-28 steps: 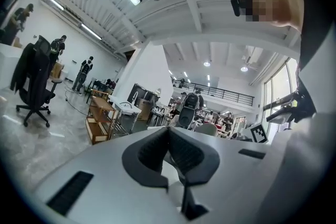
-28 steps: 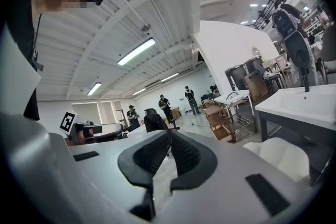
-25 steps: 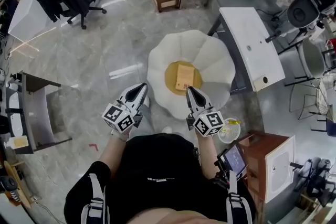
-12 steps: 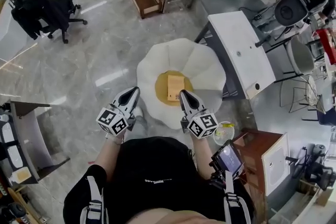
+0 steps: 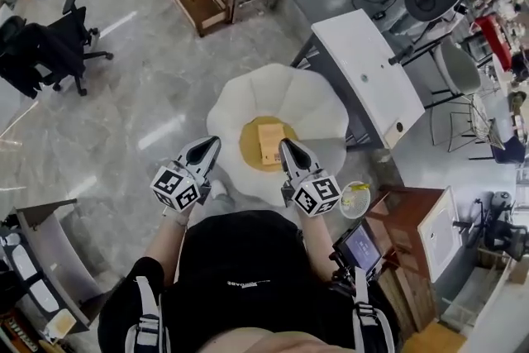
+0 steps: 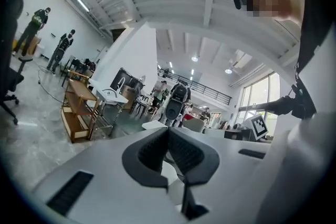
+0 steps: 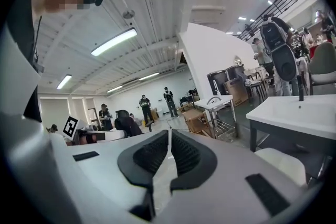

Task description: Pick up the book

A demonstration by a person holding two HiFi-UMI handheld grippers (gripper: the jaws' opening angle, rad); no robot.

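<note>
My left gripper (image 5: 212,146): jaws clenched, empty, near left rim of white petal-shaped seat (image 5: 248,95). Book (image 5: 270,143) lies flat on yellow centre (image 5: 250,153), between my two tools. My right gripper (image 5: 286,148): clenched too, empty, tip just beside book. Risk: shut jaws only shove book sideways; I must open first. Flat, low edge may slip from pads.

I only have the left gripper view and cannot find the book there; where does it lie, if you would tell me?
Observer: The book lies flat on the yellow centre of a white flower-shaped seat, seen in the head view.
Operator: Is the right gripper holding anything?
Observer: No, the right gripper has its jaws together, empty.
Operator: Which gripper shows nearer the book?
Observer: The right one; its tip shows at the book's right edge, the left gripper at the seat's rim.
</note>
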